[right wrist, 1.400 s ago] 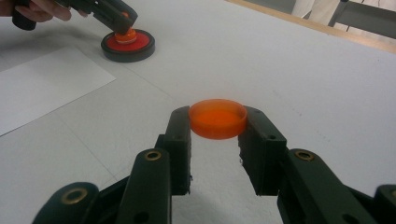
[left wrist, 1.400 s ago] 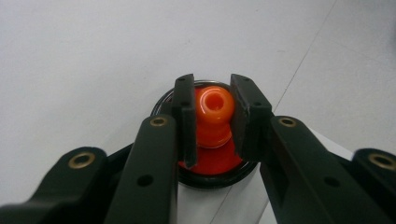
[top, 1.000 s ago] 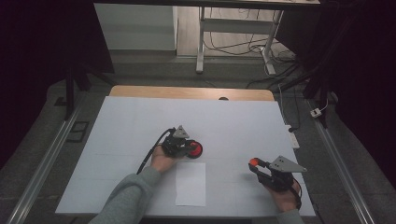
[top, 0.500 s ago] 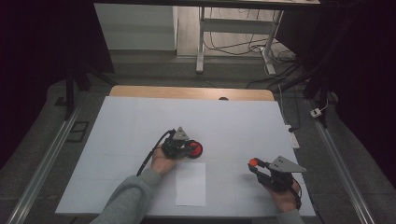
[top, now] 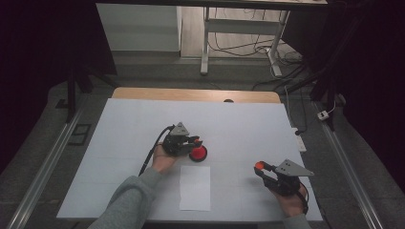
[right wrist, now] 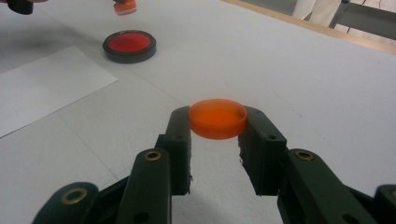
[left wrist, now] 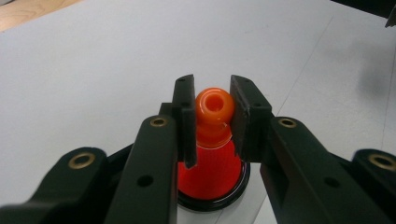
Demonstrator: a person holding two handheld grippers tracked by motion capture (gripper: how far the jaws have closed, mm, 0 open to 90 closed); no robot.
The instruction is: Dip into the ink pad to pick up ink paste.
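Note:
My left gripper [left wrist: 213, 116] is shut on the round knob of an orange stamp [left wrist: 214, 106]. It holds the stamp upright just above a red ink pad [left wrist: 210, 179] in a black round case. In the high view the left gripper [top: 193, 141] sits mid-table beside the ink pad [top: 198, 153]. My right gripper [right wrist: 217, 126] is shut on a shallow orange lid [right wrist: 218, 117] and holds it level above the table. The high view has the right gripper [top: 260, 168] near the front right. The stamp [right wrist: 125, 5] hangs above the ink pad [right wrist: 129, 45].
A white sheet of paper [top: 195, 187] lies flat near the front edge, between the two hands, and shows as paper [right wrist: 42, 86] left of the right gripper. The table [top: 239, 124] is covered in white, with a wooden strip along its far edge.
My left gripper has risen slightly with the stamp, away from the ink pad. The right gripper and the lid have hardly moved.

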